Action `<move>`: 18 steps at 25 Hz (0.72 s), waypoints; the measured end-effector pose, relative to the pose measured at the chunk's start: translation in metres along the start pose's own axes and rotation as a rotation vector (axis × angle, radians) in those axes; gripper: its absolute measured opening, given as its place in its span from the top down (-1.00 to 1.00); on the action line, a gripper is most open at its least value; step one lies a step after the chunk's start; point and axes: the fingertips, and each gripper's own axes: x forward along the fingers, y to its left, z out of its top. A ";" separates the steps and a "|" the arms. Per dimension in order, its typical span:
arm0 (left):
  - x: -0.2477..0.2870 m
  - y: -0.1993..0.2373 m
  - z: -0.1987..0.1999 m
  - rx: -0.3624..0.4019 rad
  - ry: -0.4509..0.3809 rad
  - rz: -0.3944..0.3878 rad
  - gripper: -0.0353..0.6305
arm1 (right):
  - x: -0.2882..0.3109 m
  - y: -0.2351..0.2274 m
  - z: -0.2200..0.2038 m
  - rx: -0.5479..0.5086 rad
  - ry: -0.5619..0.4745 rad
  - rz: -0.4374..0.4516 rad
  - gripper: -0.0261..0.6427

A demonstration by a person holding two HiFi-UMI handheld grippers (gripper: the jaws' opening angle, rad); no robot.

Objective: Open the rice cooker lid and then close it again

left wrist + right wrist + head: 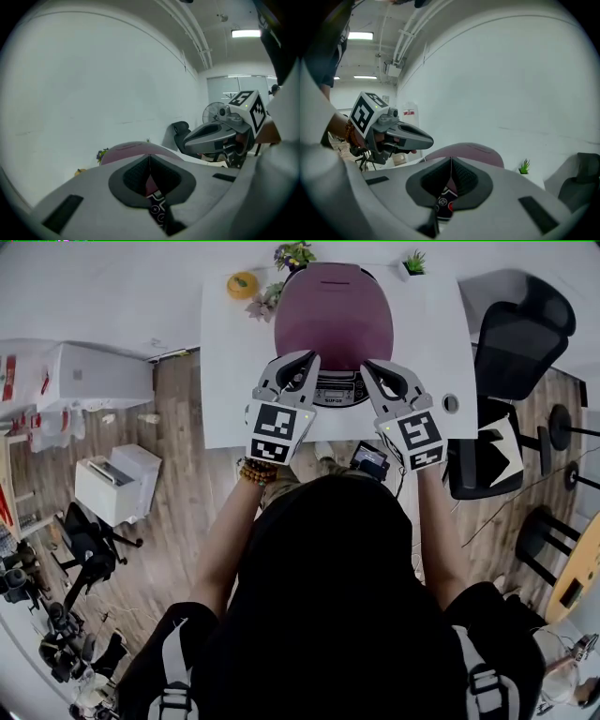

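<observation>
Closest to the person, the left gripper and the right gripper sit side by side over the near part of the white table. Both point forward and a little down. The left gripper's jaws are pressed together with nothing in them. The right gripper's jaws are pressed together too, and they are empty.

Just past their tips is the rice cooker. It stands on the table with its button panel facing the person. The panel lies between the two tips and a bit below them. The purple lid is down.

The cooker stretches straight away from the person, so its front is the near end, and I think the hinge is at the far end. Both grippers look about equally near the front, so either could reach the lid's front edge first. I cannot tell if a tip touches the cooker.

Behind the cooker is a small flower plant, then the white wall.
</observation>
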 end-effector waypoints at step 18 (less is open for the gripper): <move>0.023 -0.023 -0.072 0.003 0.349 -0.160 0.82 | 0.032 0.015 -0.054 0.012 0.248 0.107 0.83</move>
